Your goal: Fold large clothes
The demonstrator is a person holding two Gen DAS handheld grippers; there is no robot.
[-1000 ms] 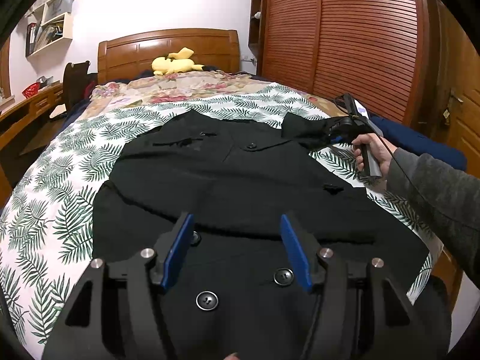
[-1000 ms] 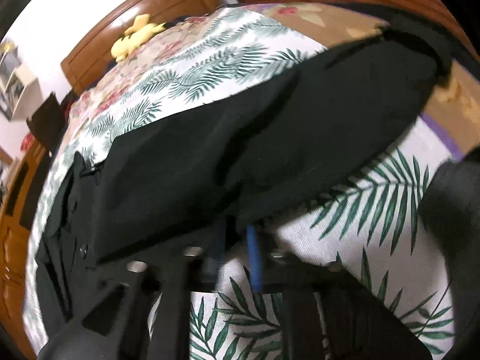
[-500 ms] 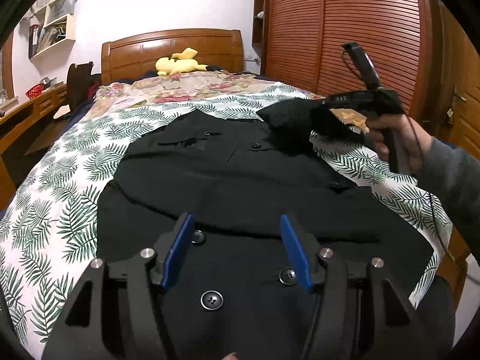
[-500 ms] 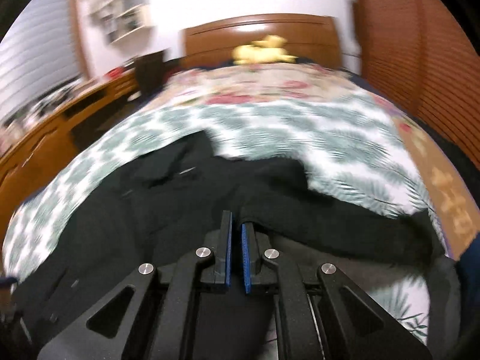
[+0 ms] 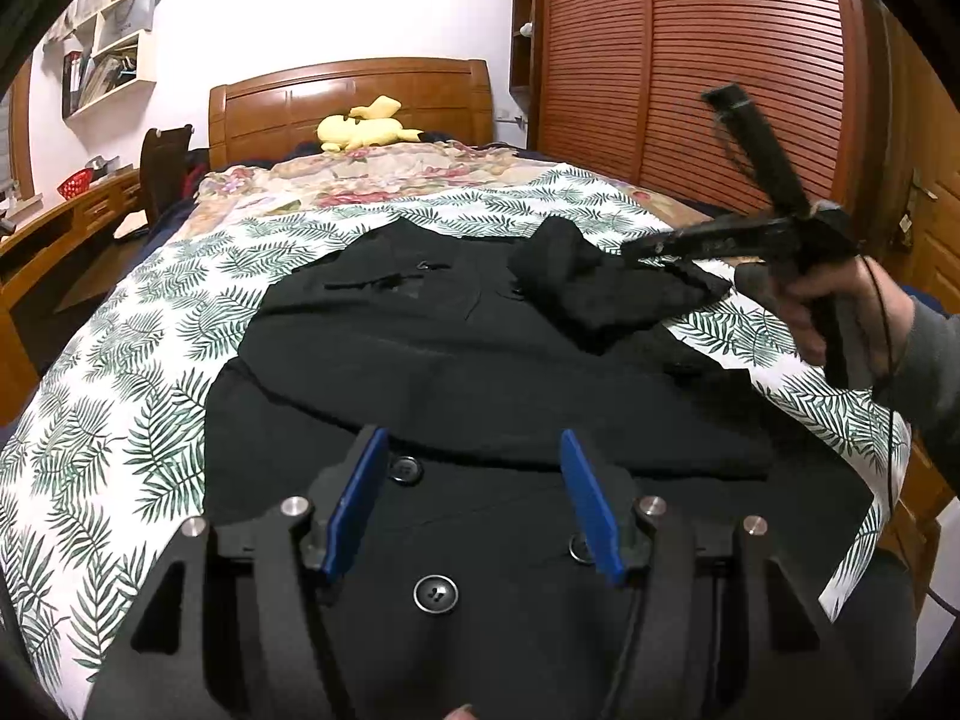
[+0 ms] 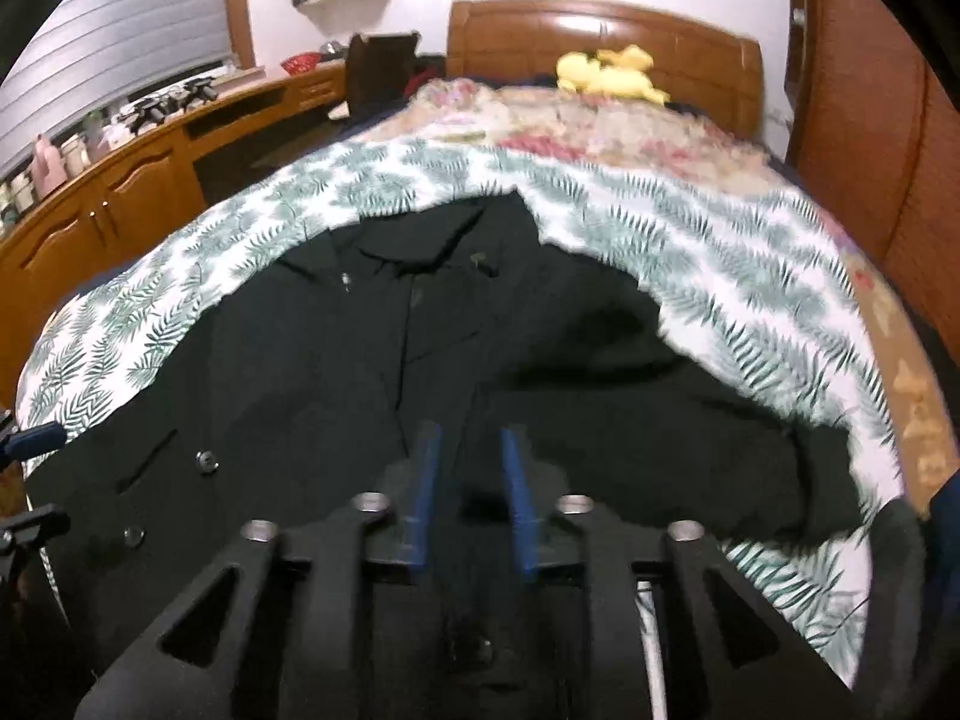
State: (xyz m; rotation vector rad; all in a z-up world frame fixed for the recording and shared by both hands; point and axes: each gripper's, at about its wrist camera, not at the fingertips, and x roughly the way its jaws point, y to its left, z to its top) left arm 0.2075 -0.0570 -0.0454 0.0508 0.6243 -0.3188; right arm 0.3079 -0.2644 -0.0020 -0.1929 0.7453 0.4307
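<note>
A large black coat lies spread flat on the bed, filling the middle of both views, its collar toward the wooden headboard at the top of the frame and its buttoned front toward the bottom. The bed is covered with a white sheet printed with green fern leaves, and a yellow plush toy sits near the headboard. In the left wrist view the left gripper hovers low in the frame above the coat's lower front; its blue jaws stand fairly wide apart with nothing between them, and round buttons show below and beside them. At the right of that view a person's hand in a grey sleeve holds the right gripper above the coat's right side, where the sleeve of the coat lies bunched and folded inward over the chest. In the right wrist view the right gripper's jaws have just been opening and now stand at a narrow gap; only the coat beneath shows through it, and the pads do not seem to pinch the cloth. A brown slatted wardrobe fills the upper right of the left view, and a wooden worktop with cupboards runs along the left of the right view.
</note>
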